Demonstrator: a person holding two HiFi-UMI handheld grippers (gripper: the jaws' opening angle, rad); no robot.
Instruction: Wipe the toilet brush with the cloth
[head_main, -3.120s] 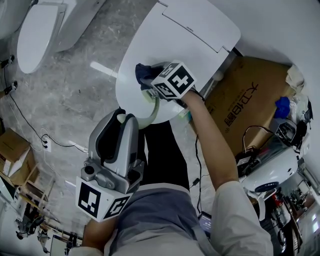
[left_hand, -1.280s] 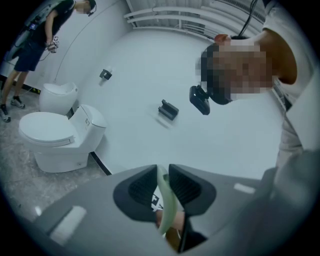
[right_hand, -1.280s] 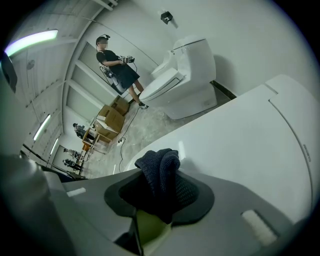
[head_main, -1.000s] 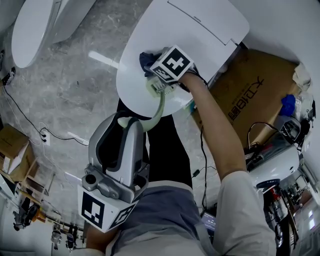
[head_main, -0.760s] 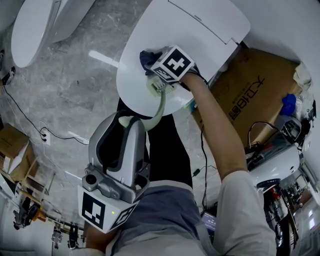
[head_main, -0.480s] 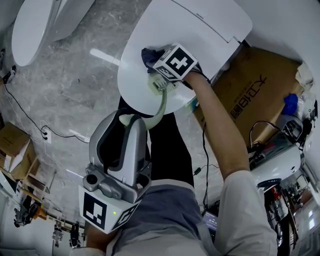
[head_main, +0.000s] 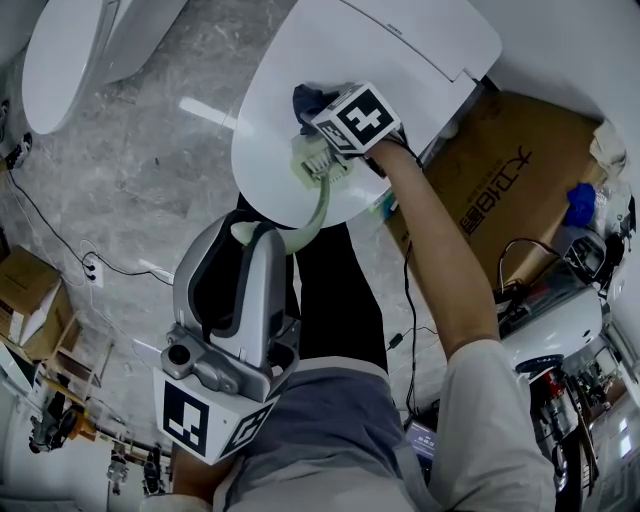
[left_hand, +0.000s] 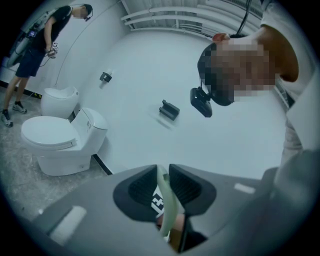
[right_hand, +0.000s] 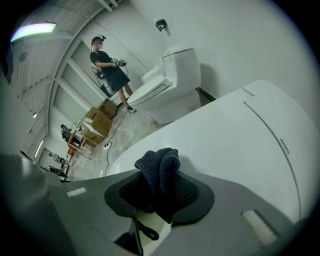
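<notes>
Right tongs (head_main: 322, 122) shifted up toilet lid (head_main: 400, 60), cloth (head_main: 311, 100) carried along

Your head camera is looking steeply down past your legs, taking in the left gripper (head_main: 250, 235) and the right gripper (head_main: 320, 115) over the lid (head_main: 400, 60). The left gripper's camera is riding close behind its jaws, tilting up at the wall (left_hand: 150, 65) and back toward you, and it's sharing the brush (left_hand: 167, 205) handle with the head view. The right gripper's camera is skimming just above the lid, facing across the room, and it's sharing the cloth (right_hand: 162, 175) with the head view. Each gripper view is catching a toilet (left_hand: 55, 142) with a person (right_hand: 110, 67) beside it.
</notes>
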